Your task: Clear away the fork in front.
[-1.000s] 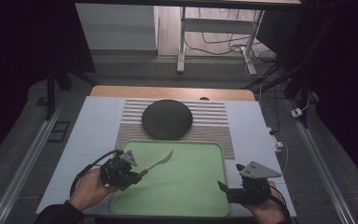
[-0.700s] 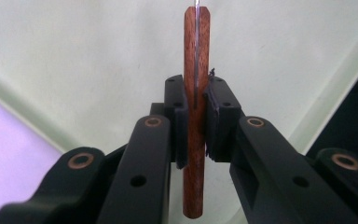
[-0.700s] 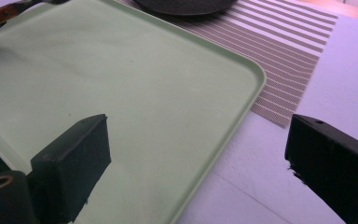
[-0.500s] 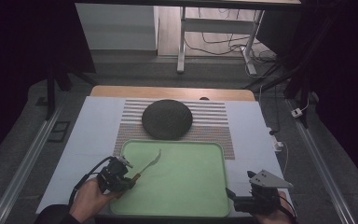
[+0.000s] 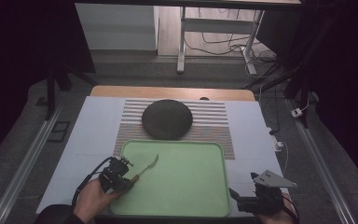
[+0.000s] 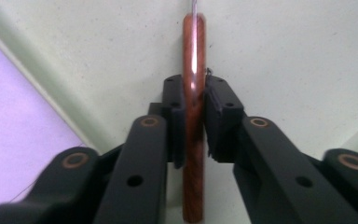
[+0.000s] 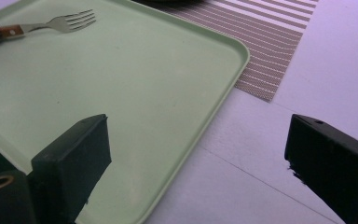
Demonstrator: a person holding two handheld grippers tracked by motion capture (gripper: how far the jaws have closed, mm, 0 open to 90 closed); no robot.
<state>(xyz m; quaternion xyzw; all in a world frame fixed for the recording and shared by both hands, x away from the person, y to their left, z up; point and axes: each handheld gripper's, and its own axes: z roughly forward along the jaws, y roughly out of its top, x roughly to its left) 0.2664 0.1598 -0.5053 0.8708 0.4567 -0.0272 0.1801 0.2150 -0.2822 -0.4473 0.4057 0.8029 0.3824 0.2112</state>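
Fork held by its reddish-brown wooden handle in the left tool, at the left edge of the pale green tray. In the left gripper view the two black jaws are pressed against either side of the handle, which runs straight up between them, with the tray's green surface behind and its raised rim crossing at the left. From the high view the fork points up and to the right over the tray, its metal tines near the tray's upper left part; whether the tines touch the tray I cannot tell. The person's left hand grips this tool at the tray's lower left corner, a black cable looping beside it.

The right tool sits off the tray's lower right corner, over the white bench, with its grey three-cornered plate on top. In the right gripper view its jaws stand wide apart with nothing between them; the left jaw is over the tray's edge and the right jaw over the bench. That view also shows the fork far off at the upper left.

Beyond the tray lies a striped placemat, and on it a round dark plate, just past the tray's far rim.
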